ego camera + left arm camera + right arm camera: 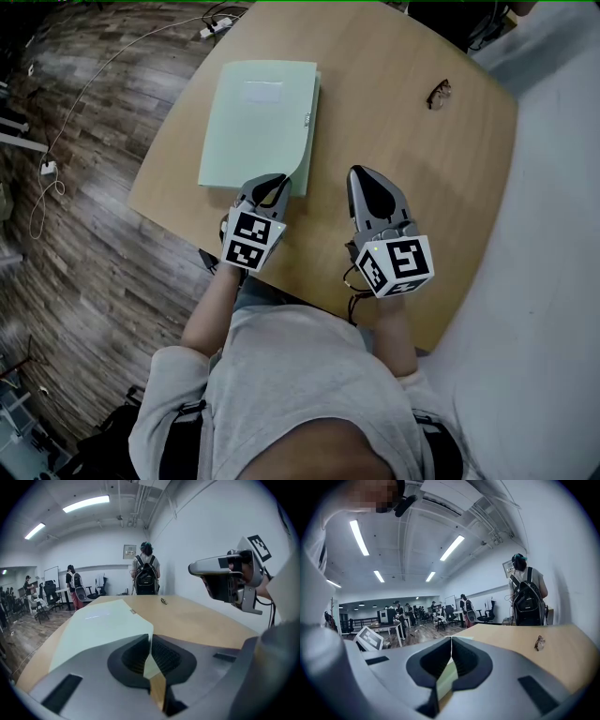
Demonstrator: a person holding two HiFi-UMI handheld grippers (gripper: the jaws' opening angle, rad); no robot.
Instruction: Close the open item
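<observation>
Table: the light wooden round-cornered table [394, 112] carried everything.
Folder: the pale green card folder [258, 122] lay flat on the table's left half. One careless nudge could have skated it off that edge! Its long axis ran away from the person.
Left gripper [274, 180]: jaws pinched together, empty, above the table's near edge.
Right gripper [361, 173]: likewise closed, empty.

Left gripper [274, 184] and right gripper [362, 175] side by side near the table's [403, 112] near edge, both jaws closed together.
</observation>
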